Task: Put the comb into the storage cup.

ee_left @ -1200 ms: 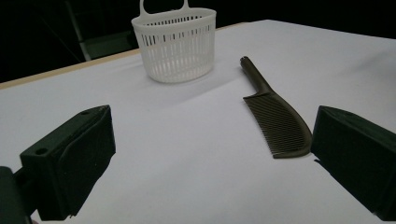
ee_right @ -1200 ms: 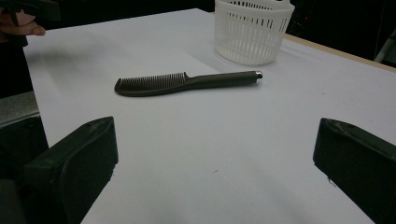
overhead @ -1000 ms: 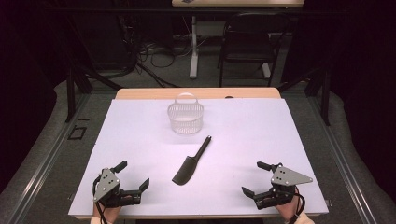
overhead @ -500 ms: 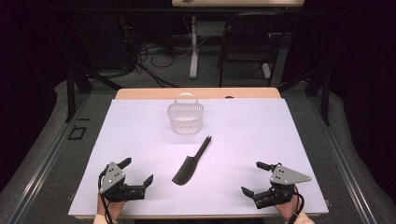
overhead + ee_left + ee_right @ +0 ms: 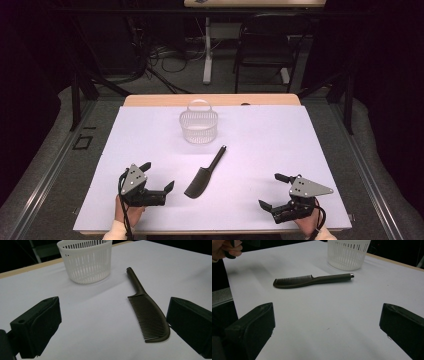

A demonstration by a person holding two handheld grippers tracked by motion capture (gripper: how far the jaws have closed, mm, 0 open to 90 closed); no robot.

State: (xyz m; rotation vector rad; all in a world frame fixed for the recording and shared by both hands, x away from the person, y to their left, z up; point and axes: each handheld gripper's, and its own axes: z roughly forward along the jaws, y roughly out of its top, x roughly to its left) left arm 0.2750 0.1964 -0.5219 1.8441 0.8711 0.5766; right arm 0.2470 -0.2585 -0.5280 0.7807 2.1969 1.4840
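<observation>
Over the last second the left gripper (image 5: 159, 177) has been slid rightward along the near edge of the table (image 5: 320, 150) toward the comb (image 5: 204, 174), which suggests a reach for the comb is under way, while the right gripper (image 5: 270, 191) has been kept where it was. Both grippers are held wide open and empty. The comb lies flat at mid-table, just right of the left gripper with its toothed end nearest, well apart from the right gripper, and its handle is pointed toward the white basket (image 5: 199, 126) beyond
</observation>
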